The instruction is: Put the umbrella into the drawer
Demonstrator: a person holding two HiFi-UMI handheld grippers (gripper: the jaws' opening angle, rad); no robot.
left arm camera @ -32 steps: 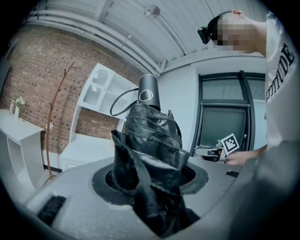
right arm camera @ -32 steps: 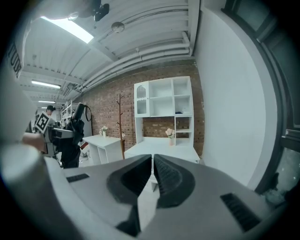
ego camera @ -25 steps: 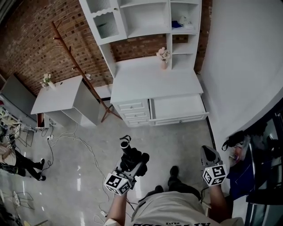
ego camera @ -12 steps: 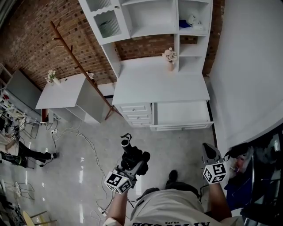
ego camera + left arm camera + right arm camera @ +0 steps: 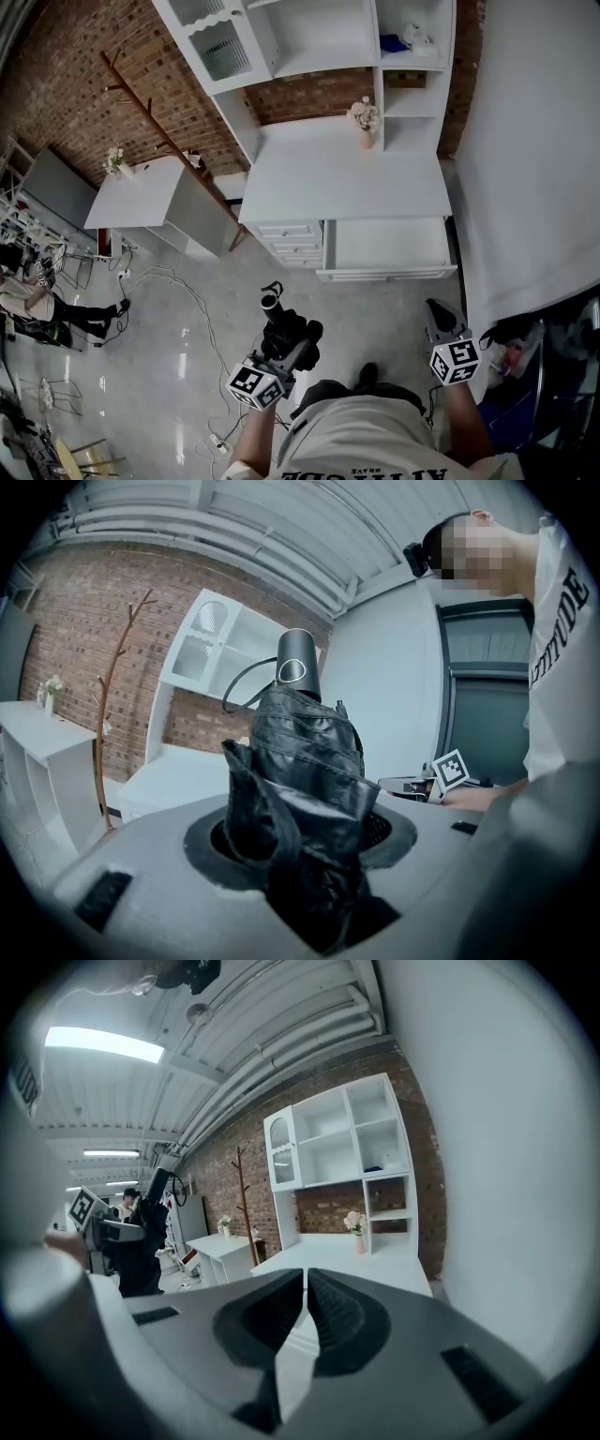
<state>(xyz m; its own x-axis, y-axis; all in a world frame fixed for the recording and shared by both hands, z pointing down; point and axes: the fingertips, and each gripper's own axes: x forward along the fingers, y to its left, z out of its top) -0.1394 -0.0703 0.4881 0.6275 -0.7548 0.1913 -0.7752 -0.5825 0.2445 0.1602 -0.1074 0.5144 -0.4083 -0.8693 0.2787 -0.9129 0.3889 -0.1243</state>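
Clamping the folded black umbrella (image 5: 284, 330) by its bunched canopy, the left gripper (image 5: 292, 354) holds it above the pale floor (image 5: 370, 314), with handle end and wrist loop pointing toward twelve o'clock in the head view; the right gripper (image 5: 441, 321), at three o'clock from it, has its jaws drawn together with nothing between them; the drawer (image 5: 389, 246) stands pulled out under the white desk (image 5: 347, 178), at one o'clock from the umbrella and well apart from it; a vase of flowers (image 5: 365, 120) sits near the desk's back edge.
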